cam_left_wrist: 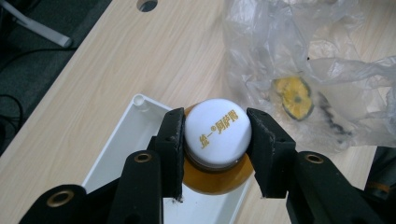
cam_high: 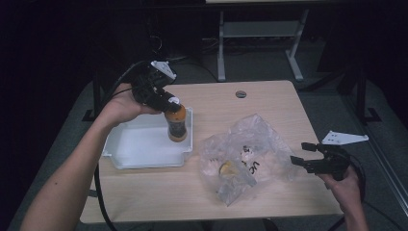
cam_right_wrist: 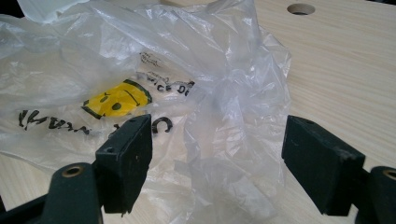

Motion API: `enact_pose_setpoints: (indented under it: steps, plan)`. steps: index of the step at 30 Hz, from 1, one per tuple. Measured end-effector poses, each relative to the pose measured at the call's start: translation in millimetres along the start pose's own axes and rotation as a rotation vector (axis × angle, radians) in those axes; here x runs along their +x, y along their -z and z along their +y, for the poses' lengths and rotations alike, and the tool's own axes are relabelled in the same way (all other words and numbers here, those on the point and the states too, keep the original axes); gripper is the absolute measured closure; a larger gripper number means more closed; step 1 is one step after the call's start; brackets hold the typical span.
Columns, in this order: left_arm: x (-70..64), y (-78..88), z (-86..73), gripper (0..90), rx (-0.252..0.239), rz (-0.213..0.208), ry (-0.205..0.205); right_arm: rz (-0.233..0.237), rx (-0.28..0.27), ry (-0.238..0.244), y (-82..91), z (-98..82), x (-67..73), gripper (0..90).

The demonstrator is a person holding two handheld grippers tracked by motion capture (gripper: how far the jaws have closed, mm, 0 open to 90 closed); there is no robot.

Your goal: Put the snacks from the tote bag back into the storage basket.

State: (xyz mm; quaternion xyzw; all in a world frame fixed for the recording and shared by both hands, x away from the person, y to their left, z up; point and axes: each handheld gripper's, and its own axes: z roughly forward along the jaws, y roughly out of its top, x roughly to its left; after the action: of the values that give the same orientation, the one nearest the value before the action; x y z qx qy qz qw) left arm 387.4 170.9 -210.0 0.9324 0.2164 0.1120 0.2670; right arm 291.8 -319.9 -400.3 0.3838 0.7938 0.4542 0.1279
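Left tongs [cam_left_wrist: 215, 140] clamped on the white cap of an orange drink bottle [cam_high: 176, 126] over a white tray [cam_high: 144, 144], right tongs [cam_right_wrist: 217, 158] gaped wide, crinkly plastic bag [cam_right_wrist: 219, 93] just ahead on the counter [cam_high: 269, 96]

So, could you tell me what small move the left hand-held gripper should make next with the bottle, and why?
Probably lower it a little further and then open. The left hand-held gripper is shut on the white cap of the orange bottle, which hangs upright over the white tray, near its right wall. Whether its base already touches the tray floor cannot be told, so ease down before letting go.
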Motion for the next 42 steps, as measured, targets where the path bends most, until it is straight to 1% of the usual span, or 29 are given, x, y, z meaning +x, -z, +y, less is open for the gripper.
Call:
enact_pose_setpoints:
  steps: [3, 6, 10, 11, 15, 19, 22, 23, 27, 29, 30, 32, 36, 39, 42]
  plan:
    - [1.4, -3.1, -4.9, 59.2, 0.002, 0.004, 0.002, -0.006, 0.006, 0.0, -0.7, -1.1, 0.0, 24.2]
    - [2.9, -6.5, -8.5, 59.2, 0.001, 0.001, 0.02, -0.005, 0.005, -0.004, -0.9, -1.7, -0.3, 24.3]
    - [3.1, -11.2, -12.2, 59.2, 0.011, -0.01, 0.016, -0.003, 0.009, -0.004, -1.9, -1.7, -0.1, 24.2]
    - [3.4, -12.2, -12.8, 59.2, 0.02, -0.013, 0.017, -0.004, 0.009, -0.003, -1.9, -1.9, 0.0, 24.3]
    - [4.3, -15.1, -15.8, 59.2, 0.02, -0.002, 0.023, -0.014, 0.011, -0.003, -1.1, -2.6, -0.3, 24.3]
    - [5.4, -19.3, -18.0, 59.1, 0.038, -0.01, 0.03, -0.014, 0.012, -0.002, -1.4, -2.9, -0.2, 24.3]
    - [5.3, -23.4, -19.5, 59.2, 0.033, -0.011, 0.032, -0.016, 0.013, 0.0, -1.6, -2.4, -0.4, 24.3]
    - [5.4, -24.9, -20.2, 59.2, 0.03, -0.012, 0.038, -0.016, 0.012, 0.001, -1.9, -2.1, -0.2, 24.3]
    - [5.6, -32.8, -23.3, 59.2, 0.042, -0.019, 0.037, -0.013, 0.013, 0.001, -2.5, -2.0, 0.5, 24.3]
    - [5.8, -37.6, -25.4, 59.2, 0.039, -0.026, 0.047, -0.014, 0.013, 0.0, -2.4, -2.1, 0.4, 24.3]
    - [6.2, -39.8, -26.2, 59.2, 0.045, -0.028, 0.042, -0.015, 0.012, 0.001, -2.2, -2.1, 0.4, 24.3]
    - [6.2, -44.7, -27.8, 59.2, 0.051, -0.035, 0.048, -0.017, 0.01, 0.002, -1.4, -2.2, 0.1, 24.3]
    - [5.6, -53.7, -30.4, 59.2, 0.068, -0.042, 0.047, -0.021, 0.009, 0.0, 0.2, -2.6, -0.5, 24.3]
    - [5.9, -59.0, -32.6, 59.2, 0.073, -0.047, 0.046, -0.02, 0.005, -0.002, 0.5, -2.6, -0.3, 24.3]
    - [5.9, -63.6, -34.7, 59.2, 0.079, -0.05, 0.037, -0.022, 0.009, 0.001, 0.1, -2.7, -0.4, 24.4]
